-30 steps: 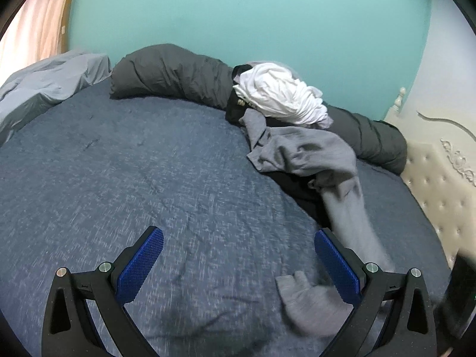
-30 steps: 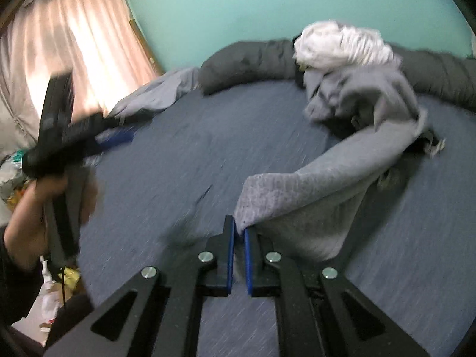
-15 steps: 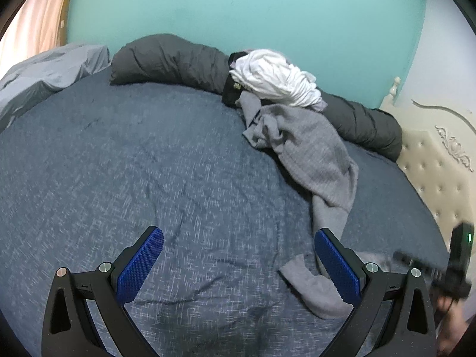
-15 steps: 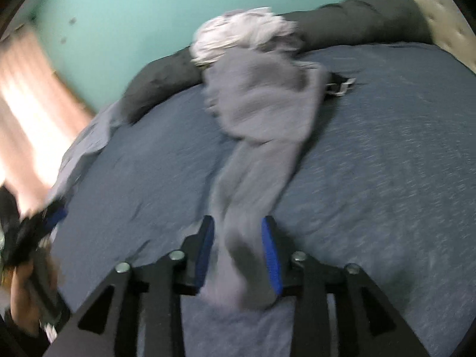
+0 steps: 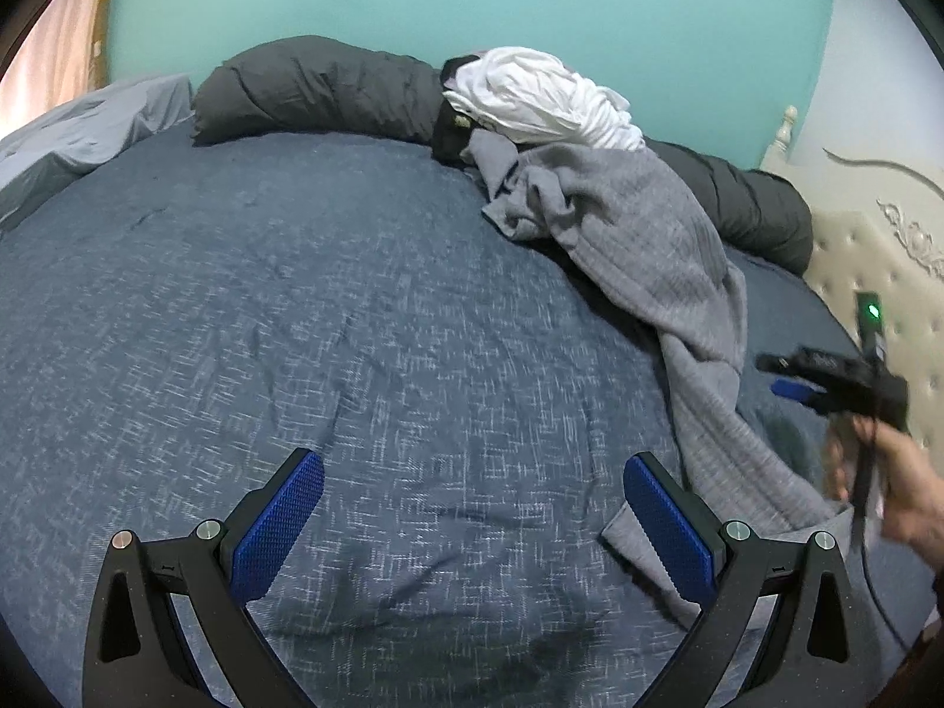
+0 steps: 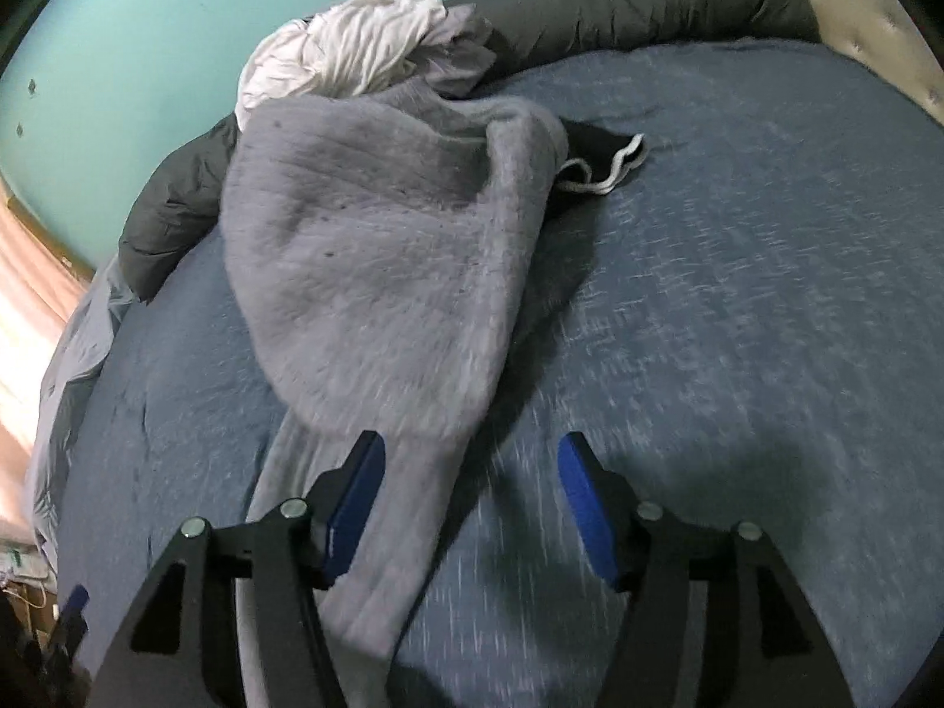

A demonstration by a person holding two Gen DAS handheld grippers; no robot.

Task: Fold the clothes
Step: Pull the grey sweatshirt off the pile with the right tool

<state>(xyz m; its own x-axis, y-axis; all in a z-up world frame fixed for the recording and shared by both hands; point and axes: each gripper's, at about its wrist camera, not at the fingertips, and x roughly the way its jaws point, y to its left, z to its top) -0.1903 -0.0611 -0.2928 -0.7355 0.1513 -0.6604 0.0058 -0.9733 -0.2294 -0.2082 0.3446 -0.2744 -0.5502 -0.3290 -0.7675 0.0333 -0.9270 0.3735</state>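
Both tools, left [image 5: 472, 522] and right [image 6: 472, 507], stood wide, empty, over the blue bed [image 5: 330, 318]; grey sweater [image 6: 377, 271] at centre, teal wall [image 5: 472, 0] at top.

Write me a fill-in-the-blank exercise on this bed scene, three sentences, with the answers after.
1. The gray sweater lies stretched across the ____ bedspread.
2. The right gripper has its jaws ____ and holds nothing.
3. Bunched on top of the clothes pile, by the dark rolled blanket, is a ____ garment.

Missing words: blue; open; white
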